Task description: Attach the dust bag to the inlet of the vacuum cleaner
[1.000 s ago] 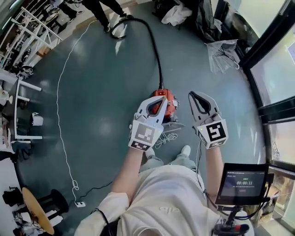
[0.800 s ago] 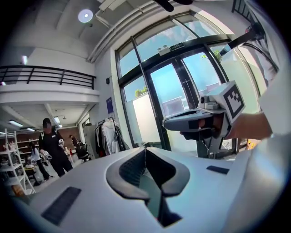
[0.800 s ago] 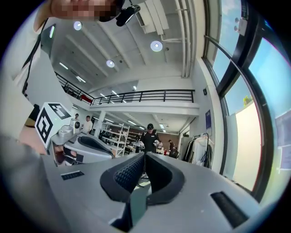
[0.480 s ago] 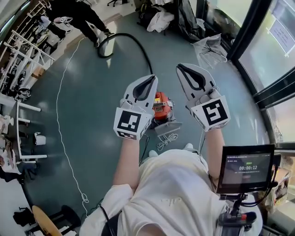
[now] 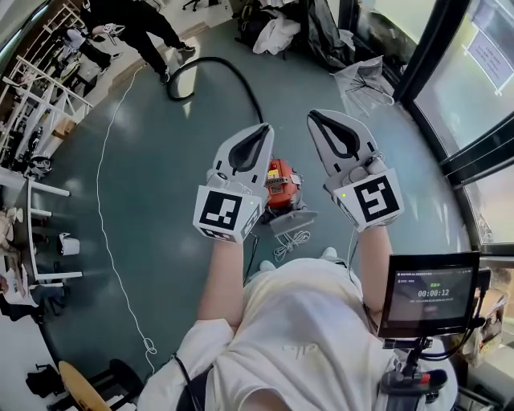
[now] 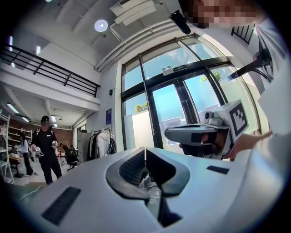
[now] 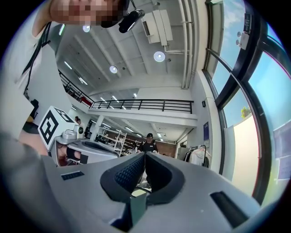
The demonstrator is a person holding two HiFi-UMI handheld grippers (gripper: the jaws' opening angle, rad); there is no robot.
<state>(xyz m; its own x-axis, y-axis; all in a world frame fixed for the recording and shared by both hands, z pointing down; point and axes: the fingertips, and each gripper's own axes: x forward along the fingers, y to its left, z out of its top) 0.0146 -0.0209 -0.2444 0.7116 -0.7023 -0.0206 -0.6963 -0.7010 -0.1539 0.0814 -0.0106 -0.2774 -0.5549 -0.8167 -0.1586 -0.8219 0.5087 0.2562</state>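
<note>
In the head view a small orange-red vacuum cleaner (image 5: pixel 279 181) stands on the blue-grey floor just in front of the person's feet. It is partly hidden behind my left gripper (image 5: pixel 264 129). Its black hose (image 5: pixel 210 63) curves away to the upper left. A flat grey piece (image 5: pixel 293 219) lies against its near side, with a coiled white cord (image 5: pixel 290 242) beside it. I cannot make out a dust bag. My right gripper (image 5: pixel 314 117) is held up beside the left one, high above the vacuum. Both are shut and hold nothing, as shown for the left gripper (image 6: pixel 145 150) and the right gripper (image 7: pixel 145 154) in their own views.
A person in black (image 5: pixel 131 19) stands at the far left near white shelving (image 5: pixel 44 68). A thin white cable (image 5: pixel 102 189) runs across the floor. Bags and clothes (image 5: pixel 299 32) lie by the glass doors (image 5: pixel 474 88). A tablet screen (image 5: pixel 430 294) hangs at the person's right.
Both grippers have risen from just above the vacuum to well above it, and stayed shut. The head view has tilted. Little has shifted in the last half second.
</note>
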